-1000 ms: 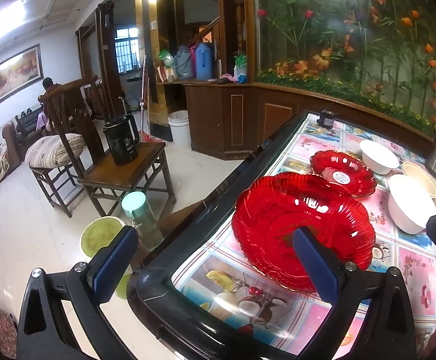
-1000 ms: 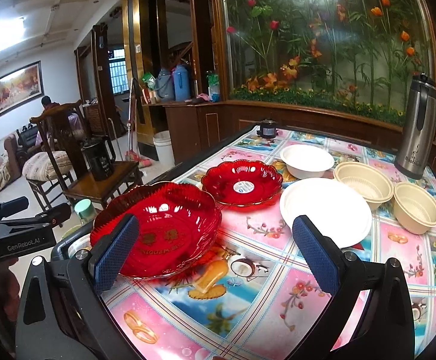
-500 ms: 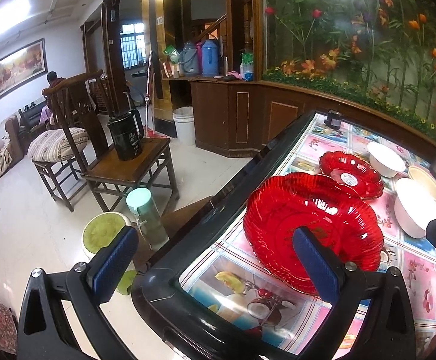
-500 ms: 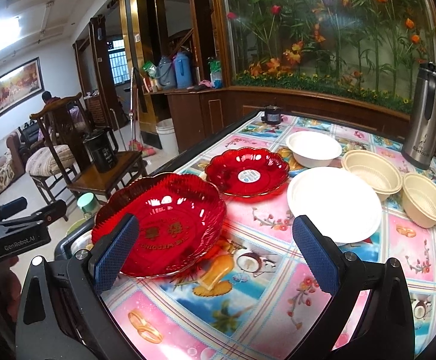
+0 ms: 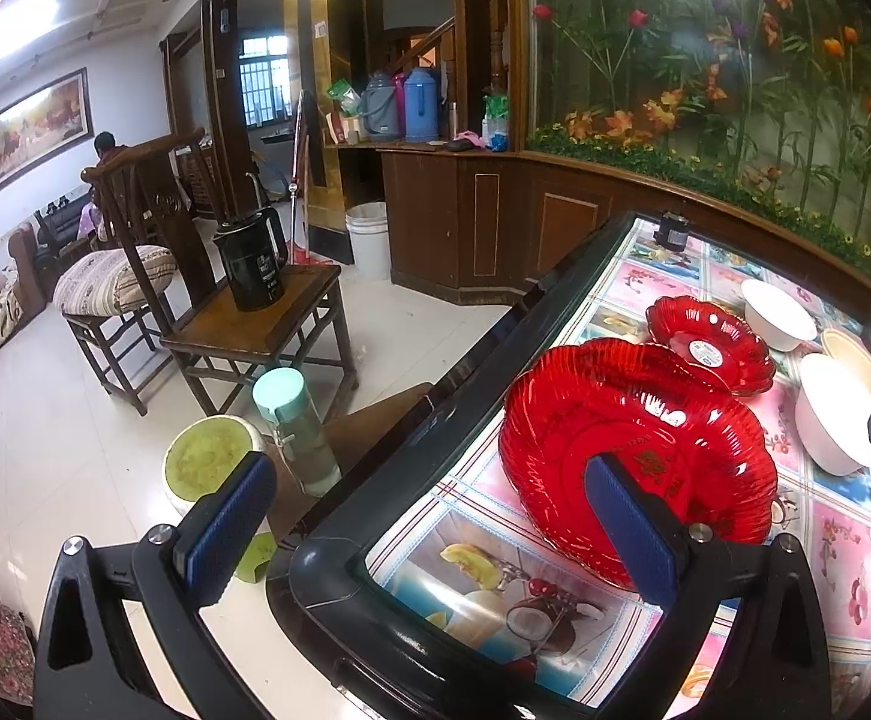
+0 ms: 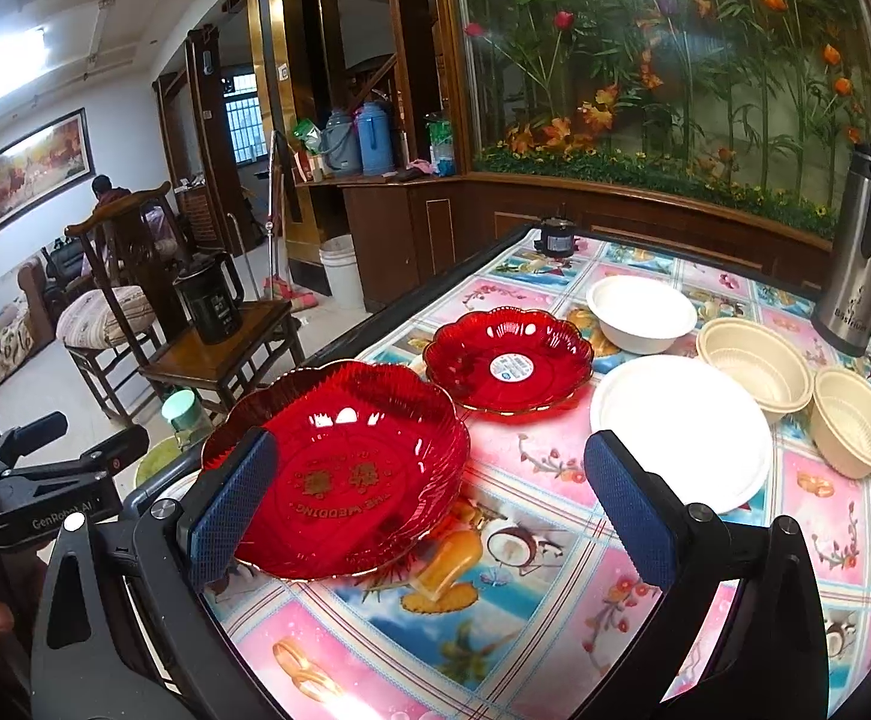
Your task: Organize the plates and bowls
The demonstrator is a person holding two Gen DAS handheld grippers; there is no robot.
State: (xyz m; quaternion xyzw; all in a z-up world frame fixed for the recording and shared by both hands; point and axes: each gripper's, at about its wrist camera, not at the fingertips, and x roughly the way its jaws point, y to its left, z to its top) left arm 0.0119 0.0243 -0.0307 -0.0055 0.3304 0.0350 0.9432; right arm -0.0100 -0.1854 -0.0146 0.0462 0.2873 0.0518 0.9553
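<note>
While both tongs gape wide and empty, the ribbed, scalloped red plate lies glossy.

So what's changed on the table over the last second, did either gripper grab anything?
Nothing was grabbed or let go. The left gripper swung slightly right, so the big red plate sits further right in its view. The right gripper tilted downward a little, showing more tablecloth. Both sets of jaws stay open and empty. The small red plate, white plate and bowls lie where they were.
</note>
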